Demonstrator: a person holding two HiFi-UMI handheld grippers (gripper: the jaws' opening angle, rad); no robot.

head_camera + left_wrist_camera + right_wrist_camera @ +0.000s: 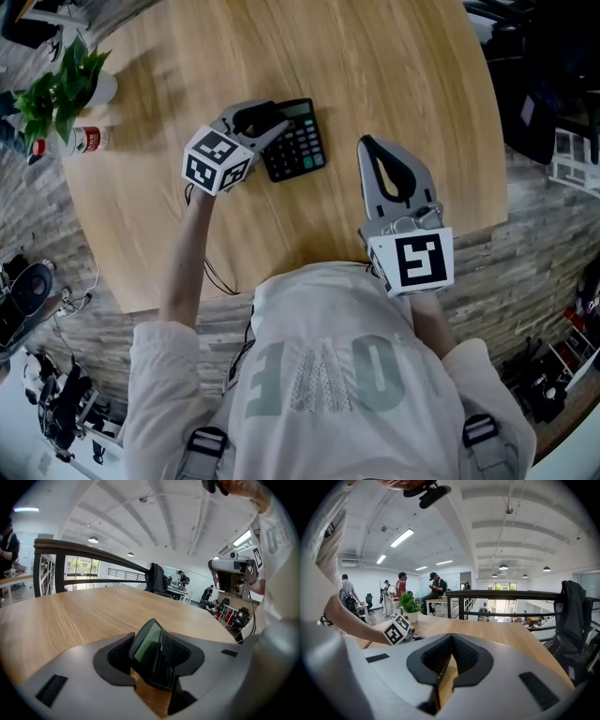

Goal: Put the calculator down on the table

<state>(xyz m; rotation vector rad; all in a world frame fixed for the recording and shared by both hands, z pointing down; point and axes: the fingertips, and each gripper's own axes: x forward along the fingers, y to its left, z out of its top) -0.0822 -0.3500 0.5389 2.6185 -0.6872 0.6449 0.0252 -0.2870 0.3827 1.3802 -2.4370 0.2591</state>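
Note:
A black calculator [300, 145] lies on the round wooden table [394, 56], a little left of its middle. My left gripper [275, 122] reaches in from the left, its jaws either side of the calculator's left end. In the left gripper view the calculator [146, 646] stands tilted between the pads; it leans on the right pad, and a gap shows on the left side. The jaws are open. My right gripper [371, 146] hovers over the table to the right of the calculator, apart from it, shut and empty. Its pads [461, 656] meet at the tip.
A potted plant [64, 82] and a red-and-white can [82, 141] stand at the table's left edge. A thin black cable [220, 277] lies near the front edge. Past the table's far side are a dark railing [506, 595] and a chair with a jacket [573, 613].

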